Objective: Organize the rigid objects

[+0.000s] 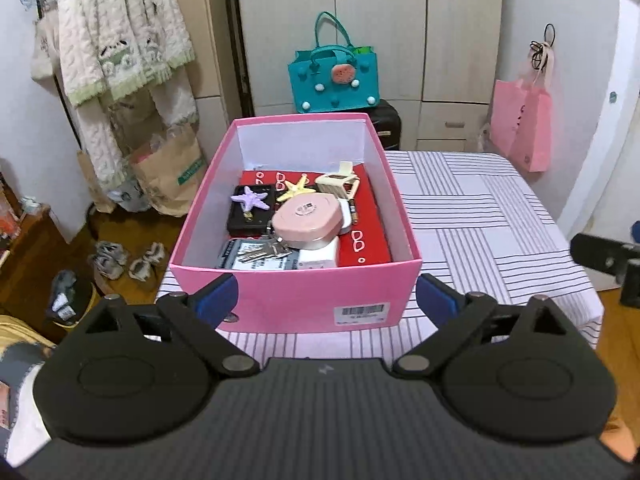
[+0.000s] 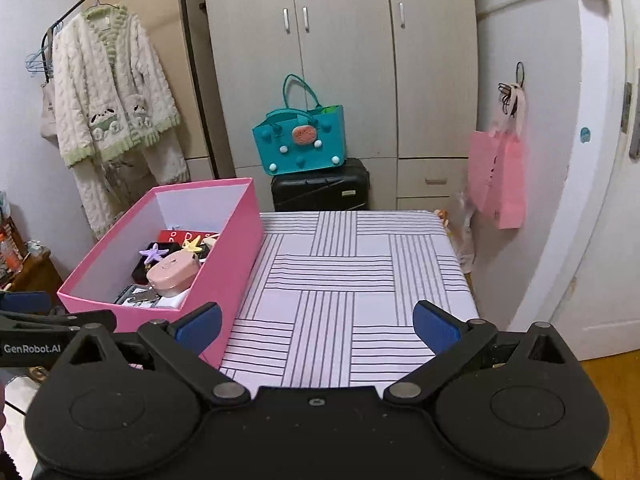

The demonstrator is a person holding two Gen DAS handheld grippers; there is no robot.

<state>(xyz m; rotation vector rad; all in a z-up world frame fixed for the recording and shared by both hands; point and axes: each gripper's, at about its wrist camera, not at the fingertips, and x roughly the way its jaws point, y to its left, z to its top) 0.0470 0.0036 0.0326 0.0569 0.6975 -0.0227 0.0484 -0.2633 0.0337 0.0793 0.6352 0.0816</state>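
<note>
Two bags (image 2: 302, 140) beyond pink box (image 1: 296, 300)

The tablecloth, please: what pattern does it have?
Dark stripes in patchwork blocks on white tablecloth, clearest in right wrist view.

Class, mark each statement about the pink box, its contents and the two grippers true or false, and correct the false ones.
1. The pink box stands on the striped tablecloth. True.
2. The left gripper is shut on the box. False: its fingers are spread and hold nothing.
3. A purple starfish lies on a black case inside the box. True.
4. The box is empty. False: it holds a round pink case, keys and more.
5. The right gripper is open over the tablecloth. True.
</note>
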